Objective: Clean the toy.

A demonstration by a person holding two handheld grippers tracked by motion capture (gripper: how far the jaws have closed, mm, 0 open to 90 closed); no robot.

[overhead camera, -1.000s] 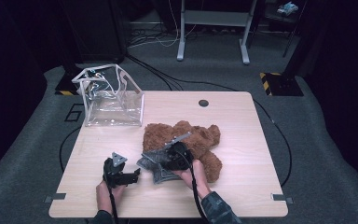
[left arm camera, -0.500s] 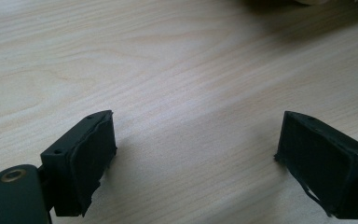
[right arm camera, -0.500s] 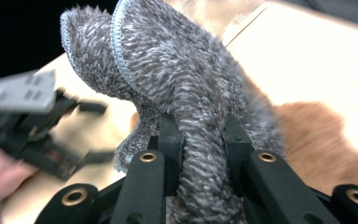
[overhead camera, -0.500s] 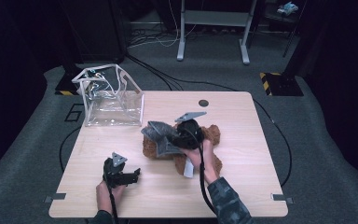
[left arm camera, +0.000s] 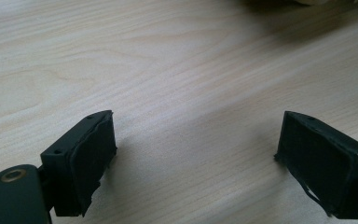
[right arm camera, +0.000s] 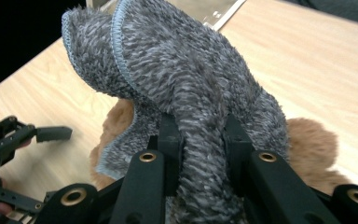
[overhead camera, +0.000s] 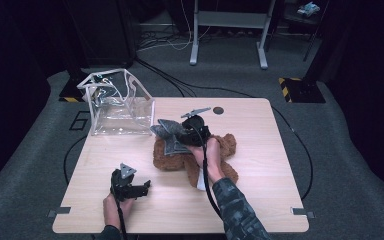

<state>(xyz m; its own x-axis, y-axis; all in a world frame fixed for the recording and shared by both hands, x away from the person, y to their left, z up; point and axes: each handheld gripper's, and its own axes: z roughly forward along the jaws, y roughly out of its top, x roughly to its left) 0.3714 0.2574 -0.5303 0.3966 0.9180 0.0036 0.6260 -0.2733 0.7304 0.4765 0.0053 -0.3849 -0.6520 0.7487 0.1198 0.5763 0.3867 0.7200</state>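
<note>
A grey fuzzy cloth (overhead camera: 171, 136) (right arm camera: 182, 84) hangs lifted above the table, pinched between the jaws of my right gripper (overhead camera: 182, 135) (right arm camera: 200, 140), which is shut on a fold of it. Under it lies a brown plush cloth (overhead camera: 220, 150) (right arm camera: 312, 140) with a white label at its near edge. My left gripper (overhead camera: 142, 187) (left arm camera: 196, 158) rests low over bare wood near the table's front left, jaws wide apart with nothing between them. In the right gripper view the left gripper (right arm camera: 51, 134) shows at the far left.
A clear plastic bag (overhead camera: 117, 102) with white trim stands open at the table's back left corner. A dark round hole (overhead camera: 218, 110) sits near the table's (overhead camera: 275, 190) far edge. Cables and metal stand legs are on the floor behind.
My right gripper has risen and moved away from me toward the bag, carrying the grey cloth up off the brown plush. The left gripper has stayed where it was.
</note>
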